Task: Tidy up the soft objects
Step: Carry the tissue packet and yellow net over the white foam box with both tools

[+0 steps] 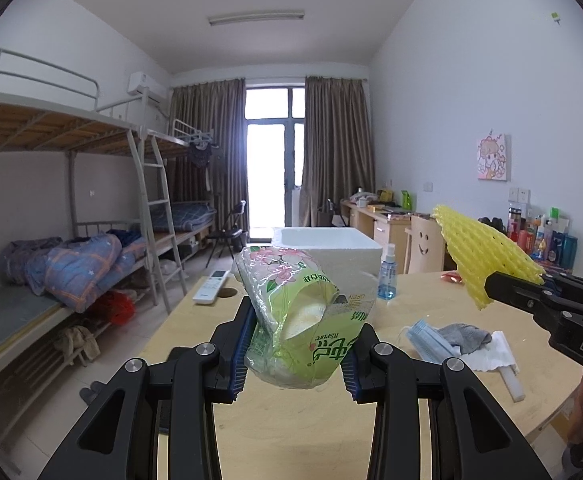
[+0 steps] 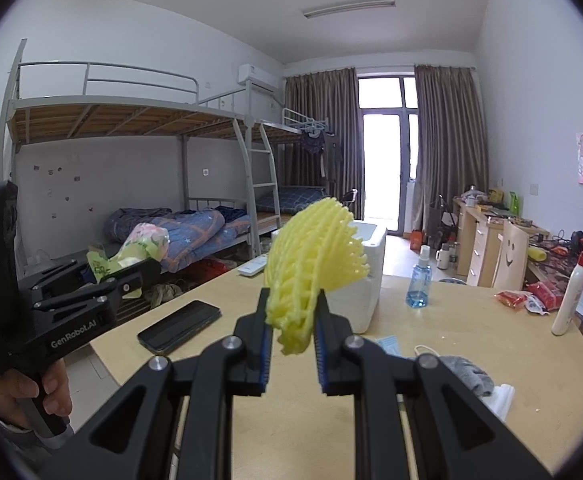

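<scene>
The left gripper (image 1: 295, 354) pinches a green tissue pack (image 1: 295, 320) above the table (image 1: 291, 432), with the white foam box (image 1: 331, 246) straight ahead, just beyond it. To its right, the right gripper (image 2: 291, 334) clamps a yellow foam net (image 2: 311, 252); the box sits ahead and slightly right, about equally near both.

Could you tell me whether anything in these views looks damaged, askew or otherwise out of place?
Slightly odd: the tissue pack in the left tool is squashed and tilted, its wrapper torn open. The yellow foam net in the right tool looks intact. On the table, a face mask and a grey cloth lie loosely heaped.
</scene>
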Available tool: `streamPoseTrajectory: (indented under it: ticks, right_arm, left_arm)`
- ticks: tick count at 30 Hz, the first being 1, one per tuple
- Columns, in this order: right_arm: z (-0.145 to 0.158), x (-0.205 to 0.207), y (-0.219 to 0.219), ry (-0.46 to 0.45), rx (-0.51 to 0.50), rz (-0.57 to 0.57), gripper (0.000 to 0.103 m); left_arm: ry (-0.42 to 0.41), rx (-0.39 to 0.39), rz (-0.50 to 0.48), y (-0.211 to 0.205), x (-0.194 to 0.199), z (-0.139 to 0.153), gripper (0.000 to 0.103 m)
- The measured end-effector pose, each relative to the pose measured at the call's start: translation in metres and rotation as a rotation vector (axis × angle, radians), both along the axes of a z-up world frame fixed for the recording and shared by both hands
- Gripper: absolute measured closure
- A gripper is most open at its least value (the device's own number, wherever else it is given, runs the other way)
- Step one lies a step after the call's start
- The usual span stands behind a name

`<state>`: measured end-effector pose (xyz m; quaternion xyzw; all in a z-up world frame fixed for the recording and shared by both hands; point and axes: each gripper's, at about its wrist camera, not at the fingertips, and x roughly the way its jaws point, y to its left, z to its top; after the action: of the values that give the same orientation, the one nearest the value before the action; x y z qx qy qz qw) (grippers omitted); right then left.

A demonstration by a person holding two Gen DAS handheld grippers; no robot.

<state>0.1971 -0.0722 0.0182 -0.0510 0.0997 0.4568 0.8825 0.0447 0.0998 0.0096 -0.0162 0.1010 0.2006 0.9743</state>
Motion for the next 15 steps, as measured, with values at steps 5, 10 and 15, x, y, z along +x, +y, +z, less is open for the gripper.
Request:
streamPoseTrajectory:
  ticks: [5,10,15]
  right_arm:
    - [0.007,0.015,0.007,0.008,-0.015,-0.011,0.081]
    - [0.015,0.028,0.019,0.008,-0.022,-0.009,0.081]
    - [0.023,0.048,0.029,0.016,-0.027,-0.007,0.081]
  left_arm:
    - [0.016,-0.024,-0.004,0.012,0.013,0.001,0.063]
    - [0.023,-0.024,-0.003,0.019,0.028,0.01,0.063]
    - [0.037,-0.025,-0.006,0.028,0.05,0.021,0.063]
